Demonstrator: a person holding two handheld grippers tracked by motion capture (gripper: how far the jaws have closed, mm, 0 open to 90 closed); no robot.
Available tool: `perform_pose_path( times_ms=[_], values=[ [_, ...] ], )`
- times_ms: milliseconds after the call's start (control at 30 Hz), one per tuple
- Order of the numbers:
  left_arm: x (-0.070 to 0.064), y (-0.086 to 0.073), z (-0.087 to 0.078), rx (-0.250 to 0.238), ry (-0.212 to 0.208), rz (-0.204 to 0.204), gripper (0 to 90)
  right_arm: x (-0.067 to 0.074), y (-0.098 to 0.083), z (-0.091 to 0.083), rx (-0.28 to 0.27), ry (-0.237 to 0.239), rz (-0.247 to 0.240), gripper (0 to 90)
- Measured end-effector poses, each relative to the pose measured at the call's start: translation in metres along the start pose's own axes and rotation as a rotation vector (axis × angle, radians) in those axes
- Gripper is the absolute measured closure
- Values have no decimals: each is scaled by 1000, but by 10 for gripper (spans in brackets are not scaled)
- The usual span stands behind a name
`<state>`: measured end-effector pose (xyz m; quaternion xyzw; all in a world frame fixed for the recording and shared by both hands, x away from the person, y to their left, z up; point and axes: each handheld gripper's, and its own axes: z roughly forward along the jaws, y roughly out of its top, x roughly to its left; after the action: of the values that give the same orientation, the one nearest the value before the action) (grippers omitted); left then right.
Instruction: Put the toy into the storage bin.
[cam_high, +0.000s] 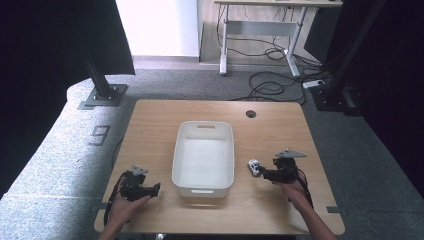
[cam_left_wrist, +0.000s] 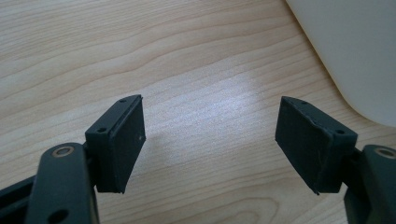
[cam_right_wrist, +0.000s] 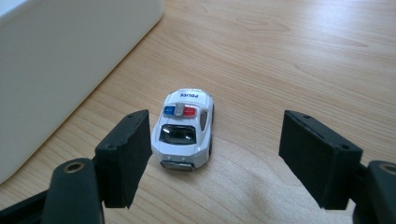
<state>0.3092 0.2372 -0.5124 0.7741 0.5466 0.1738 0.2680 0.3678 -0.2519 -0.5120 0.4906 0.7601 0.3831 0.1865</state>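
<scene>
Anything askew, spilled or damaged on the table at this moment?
Nothing stands out. The toy police car sits upright on its wheels beside the white bin, off-centre between the open jaws of the right gripper, next to one pad. No damage shows.

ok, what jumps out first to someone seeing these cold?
The white bin sits mid-table, apparently empty. Right of it stands a small white police toy car with a red and blue light bar, between the fingers of the right gripper, which stand apart from it, one finger close beside it. The left gripper rests open over bare wood left of the bin.
</scene>
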Motion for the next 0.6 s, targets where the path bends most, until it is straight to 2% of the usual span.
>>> perform_pose_path(
  times_ms=[300, 500, 600],
  values=[
    [0, -1, -3, -7, 2, 2, 249, 9, 9, 22, 58, -5, -18, 301],
    [-1, -1, -4, -9, 1, 6, 249, 21, 16, 39, 99, -38, -47, 344],
    [-1, -1, -3, -9, 1, 5, 249, 22, 16, 43, 110, -42, -43, 355]
  ],
)
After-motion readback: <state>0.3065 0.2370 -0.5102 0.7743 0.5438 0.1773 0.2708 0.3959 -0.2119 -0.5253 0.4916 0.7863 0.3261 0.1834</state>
